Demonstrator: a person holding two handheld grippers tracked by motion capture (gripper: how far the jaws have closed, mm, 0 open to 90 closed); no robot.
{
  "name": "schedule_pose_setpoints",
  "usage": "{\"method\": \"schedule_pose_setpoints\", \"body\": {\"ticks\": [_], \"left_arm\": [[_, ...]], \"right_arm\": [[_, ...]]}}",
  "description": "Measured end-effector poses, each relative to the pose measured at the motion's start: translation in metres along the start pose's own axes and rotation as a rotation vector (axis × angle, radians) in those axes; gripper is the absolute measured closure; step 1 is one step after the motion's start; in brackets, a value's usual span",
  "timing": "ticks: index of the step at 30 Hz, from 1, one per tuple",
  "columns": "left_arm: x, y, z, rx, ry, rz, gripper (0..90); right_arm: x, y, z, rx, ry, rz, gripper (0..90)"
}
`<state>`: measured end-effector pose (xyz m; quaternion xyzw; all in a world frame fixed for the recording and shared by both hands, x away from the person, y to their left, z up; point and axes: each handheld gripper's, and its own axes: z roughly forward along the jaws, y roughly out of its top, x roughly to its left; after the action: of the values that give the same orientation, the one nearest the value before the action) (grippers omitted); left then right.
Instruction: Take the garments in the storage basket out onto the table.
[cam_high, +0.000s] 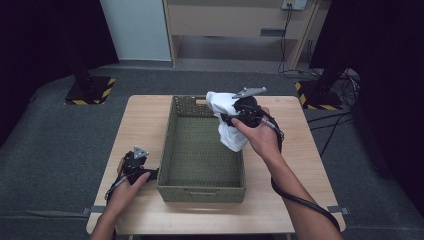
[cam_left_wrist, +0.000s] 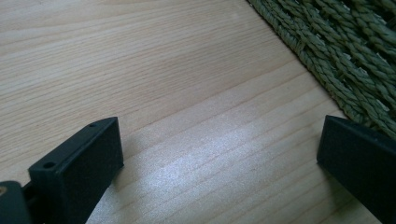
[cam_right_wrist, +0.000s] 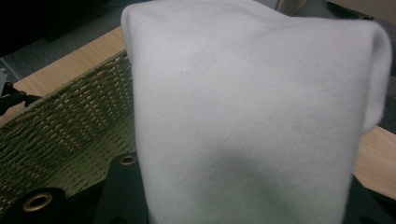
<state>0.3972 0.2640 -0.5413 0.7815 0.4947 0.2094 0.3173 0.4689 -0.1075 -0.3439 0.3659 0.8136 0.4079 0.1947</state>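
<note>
White cloth (cam_high: 227, 120) grasped by right gripper (cam_high: 235, 117) at centre frame above green woven basket (cam_high: 202, 192), left gripper (cam_left_wrist: 219, 158) held spread wide on wooden table (cam_high: 145, 120) at lower left

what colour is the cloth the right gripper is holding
White, plain with a fine ribbed knit; the cloth shows best in the right gripper view.

Open tabletop (cam_high: 145, 117) left of the woven basket (cam_high: 202, 192), broken only by the left gripper (cam_high: 150, 174) beside its near corner. Unobstructed basket floor below, but a white cloth (cam_high: 227, 120) hanging over the right rim, gripped by the right gripper (cam_high: 226, 119).
</note>
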Motion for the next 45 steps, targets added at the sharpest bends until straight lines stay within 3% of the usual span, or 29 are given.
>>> {"method": "schedule_pose_setpoints", "body": {"ticks": [24,37,45], "left_arm": [[0.000,0.000,0.000,-0.001,0.001,-0.001,0.0],[0.000,0.000,0.001,-0.001,-0.001,0.001,0.0],[0.000,0.000,0.001,-0.001,-0.001,0.001,0.0]], "right_arm": [[-0.047,-0.025,-0.028,-0.017,-0.074,0.070,52.3],[-0.073,-0.037,-0.029,-0.023,-0.114,0.131,52.4],[-0.086,-0.043,-0.026,-0.011,-0.142,0.143,52.5]]}}
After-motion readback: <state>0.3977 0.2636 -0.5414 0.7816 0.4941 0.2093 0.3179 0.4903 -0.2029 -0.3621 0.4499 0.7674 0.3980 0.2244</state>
